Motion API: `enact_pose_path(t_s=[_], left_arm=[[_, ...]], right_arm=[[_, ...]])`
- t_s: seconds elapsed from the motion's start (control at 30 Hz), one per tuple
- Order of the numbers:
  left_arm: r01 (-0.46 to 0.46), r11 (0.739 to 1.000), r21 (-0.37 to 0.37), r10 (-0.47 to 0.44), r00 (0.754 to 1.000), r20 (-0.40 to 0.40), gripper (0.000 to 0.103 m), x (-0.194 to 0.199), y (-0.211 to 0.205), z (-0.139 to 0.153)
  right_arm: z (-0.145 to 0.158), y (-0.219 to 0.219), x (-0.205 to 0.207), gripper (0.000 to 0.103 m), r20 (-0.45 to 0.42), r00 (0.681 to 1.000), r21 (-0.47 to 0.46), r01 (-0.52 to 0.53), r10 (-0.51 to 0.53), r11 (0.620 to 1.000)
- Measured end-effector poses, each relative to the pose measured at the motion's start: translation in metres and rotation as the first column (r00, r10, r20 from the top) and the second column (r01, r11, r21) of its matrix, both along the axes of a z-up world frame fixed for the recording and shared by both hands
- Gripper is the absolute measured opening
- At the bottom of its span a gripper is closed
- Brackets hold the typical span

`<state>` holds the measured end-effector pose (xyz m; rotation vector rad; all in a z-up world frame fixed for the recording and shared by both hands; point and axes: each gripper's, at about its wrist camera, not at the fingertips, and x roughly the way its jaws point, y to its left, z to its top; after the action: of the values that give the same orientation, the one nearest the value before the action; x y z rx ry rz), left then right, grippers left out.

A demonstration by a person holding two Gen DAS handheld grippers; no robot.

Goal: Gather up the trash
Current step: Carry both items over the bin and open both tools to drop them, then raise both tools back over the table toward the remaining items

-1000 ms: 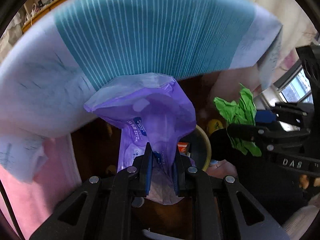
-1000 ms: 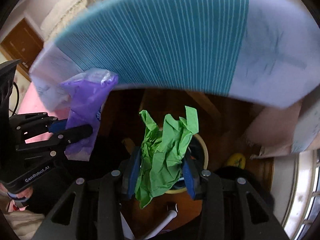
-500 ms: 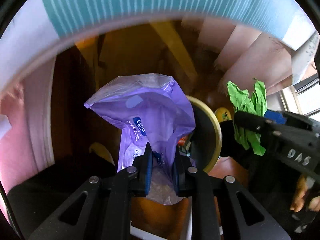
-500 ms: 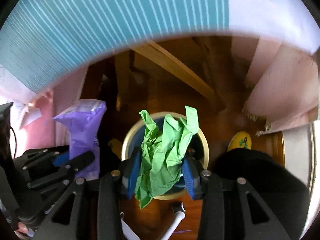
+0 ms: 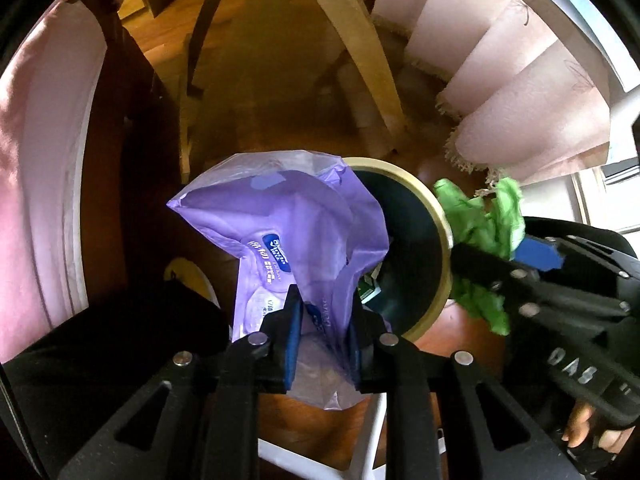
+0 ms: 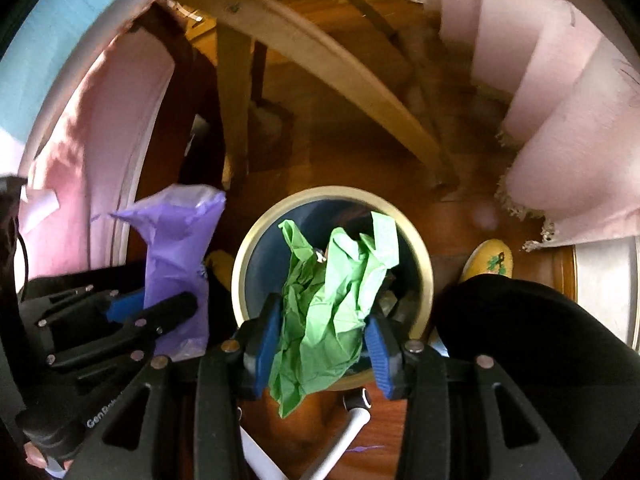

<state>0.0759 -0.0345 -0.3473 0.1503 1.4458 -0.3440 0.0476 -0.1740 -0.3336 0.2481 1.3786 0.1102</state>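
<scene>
Here, looking down at a wooden floor, I have both pieces of trash lifted and carried to the bin, so the step in hand is the drop; nothing has been let go yet.

On the left, my left gripper (image 5: 322, 320) is pinched on the lower part of a purple plastic bag (image 5: 288, 236), its fingers closed most of the way with only the bunched film between them. The bag stands up out of the grip and hangs beside the left edge of the bin (image 6: 244, 264), not clearly over the opening.

In the middle, the round bin sits on the floor, dark inside with a pale rim (a few scraps already lie at the bottom).

On the right, my right gripper (image 6: 322, 340) is clamped on a crumpled green paper (image 6: 332, 300), its fingers held moderately apart by the thick wad. The paper hangs directly above the bin's mouth.

I judge the next move to be opening the right fingers to release the paper, then shifting the bag rightward over the rim before releasing it.
</scene>
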Motion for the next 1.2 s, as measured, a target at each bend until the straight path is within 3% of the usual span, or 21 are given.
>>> enact_pose_path(t_s=[0.4,0.57,0.73,0.87,1.2], left_arm=[[0.002,1.0,-0.02,-0.002,1.0,0.004,0.032,-0.001,0.0,0.001],[-0.037,0.999,-0.013,0.037,0.999,-0.002,0.055,0.0,0.005,-0.001],[-0.088,0.996,-0.031,0.087,0.996,-0.022,0.069,0.005,0.013,0.0],[-0.097,0.995,-0.034,0.097,0.995,-0.014,0.071,0.004,0.015,0.003],[-0.096,0.995,-0.039,0.097,0.995,0.028,0.072,0.002,0.018,0.009]], right_arm=[[-0.011,0.004,0.003,0.044,-0.027,0.999,0.004,-0.032,0.032,0.999],[-0.015,0.001,0.004,0.047,-0.05,0.999,-0.005,-0.007,0.007,1.0],[-0.013,-0.005,0.003,0.053,-0.038,0.999,0.004,0.017,-0.017,1.0],[-0.013,-0.009,0.002,0.06,-0.043,0.999,0.005,0.033,-0.033,0.999],[-0.009,-0.01,0.002,0.061,-0.029,0.999,0.017,0.027,-0.026,0.999]])
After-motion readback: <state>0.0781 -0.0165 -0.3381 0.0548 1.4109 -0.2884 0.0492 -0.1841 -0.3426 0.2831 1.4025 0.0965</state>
